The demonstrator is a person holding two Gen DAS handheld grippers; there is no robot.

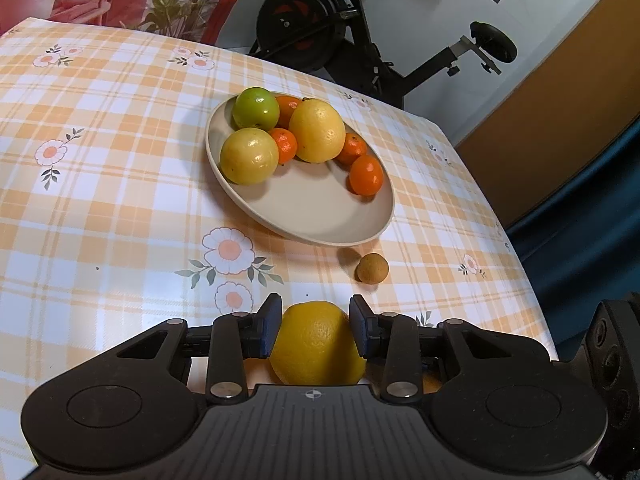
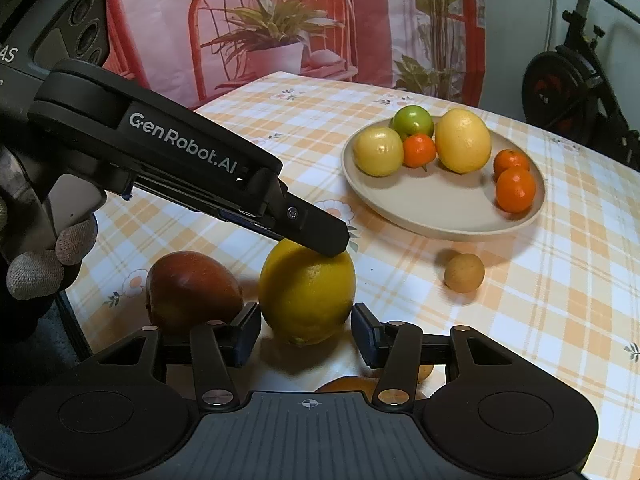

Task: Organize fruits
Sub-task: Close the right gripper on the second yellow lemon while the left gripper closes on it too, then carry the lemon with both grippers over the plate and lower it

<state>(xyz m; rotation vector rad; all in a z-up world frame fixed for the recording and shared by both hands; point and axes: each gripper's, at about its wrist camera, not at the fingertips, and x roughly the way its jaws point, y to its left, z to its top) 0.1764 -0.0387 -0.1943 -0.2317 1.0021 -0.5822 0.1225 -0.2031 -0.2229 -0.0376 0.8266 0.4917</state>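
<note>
A: Talk me through it. What has your left hand-held gripper (image 1: 314,328) got?

B: A lemon (image 1: 318,344), right between its fingers. The pads sit against the lemon's two sides, so I call that clenched on it, though the lemon looks to rest on the bench (image 1: 120,200) too. No lift that I can see.

A: And the right one?

B: My right hand-held gripper (image 2: 306,330) is low and just short of that same lemon (image 2: 307,292). Its fingers straddle the near end without pressing; I see a gap on the right side, so it is released, holding nothing. My guess is it waits its turn.

A: Why grip the lemon from the sides?

B: It is rounded and slick, so I judge a pinch across the middle keeps it from rolling away. From the right wrist, the left tool's finger tip (image 2: 320,236) lies over the top of the lemon, coming in from the upper left.

A: Where does it go?

B: Ahead of both tools, well beyond the lemon, is the plate (image 1: 304,216), already loaded at its far side; the near half is bare, likely the spot.

A: Anything else loose?

B: A mango (image 2: 192,292) touching or just beside the lemon's left, a small brown fruit (image 1: 373,268) ahead and right, near the plate's rim, and something orange (image 2: 352,384) under my right tool, mostly hidden.
</note>
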